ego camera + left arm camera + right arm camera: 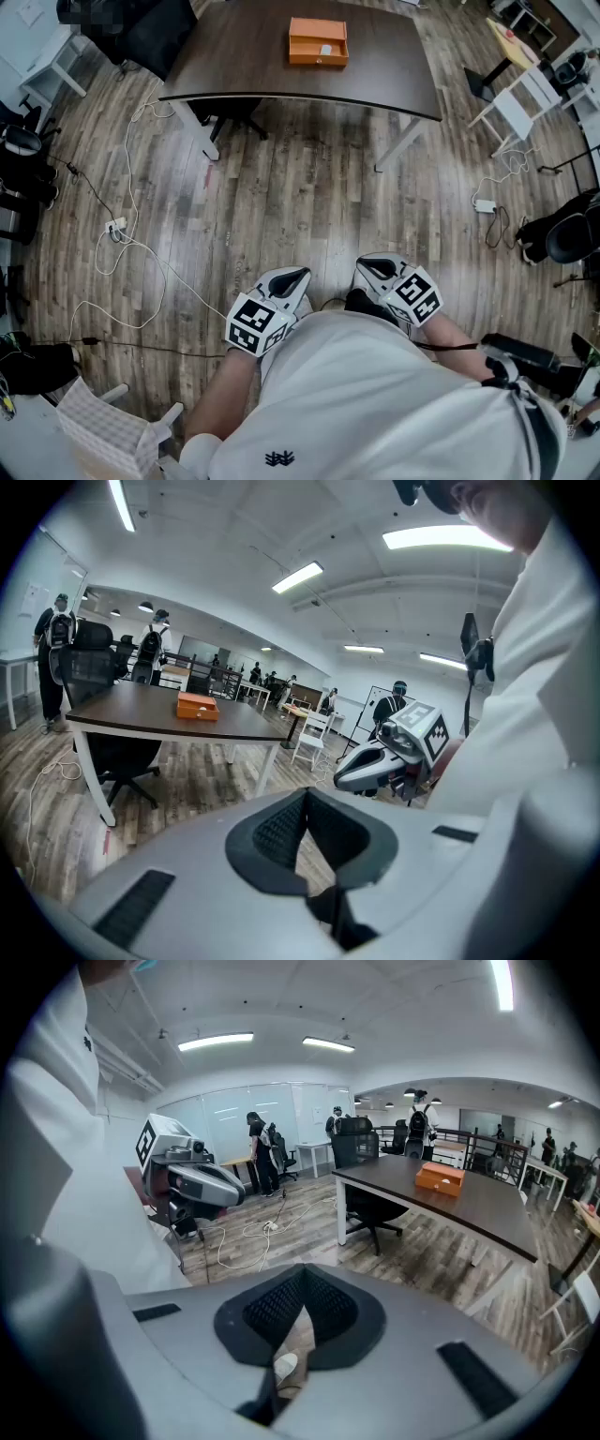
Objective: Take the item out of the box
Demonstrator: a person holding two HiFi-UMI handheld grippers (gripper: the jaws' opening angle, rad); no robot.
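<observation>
- Left tool (287,279) is clenched, pads meeting at the tip with nothing between them. It is held low against the person's torso, a carry pose rather than a working one.
- Right tool (377,266) is also clenched and empty. It sits just beside the left one and at the same height, both pointing ahead toward the worktop.
- The orange box (318,42) sits on the dark worktop (244,66), near the far middle and well apart from both tools. Bare wooden floor (309,197) lies between it and the person.
- The box looks like an open tray with a pale patch inside. It is too small to tell whether that patch is the item.
- Judgement: the task has not started, since the person stands back from the worktop and neither tool is near the box.
- Next move, likely: walk up and release the jaws before reaching in, because the tools are shut now only for transit.
- Risk: the white cables (131,246) on the floor to the left are a trip hazard, though the straight path to the worktop looks free.
</observation>
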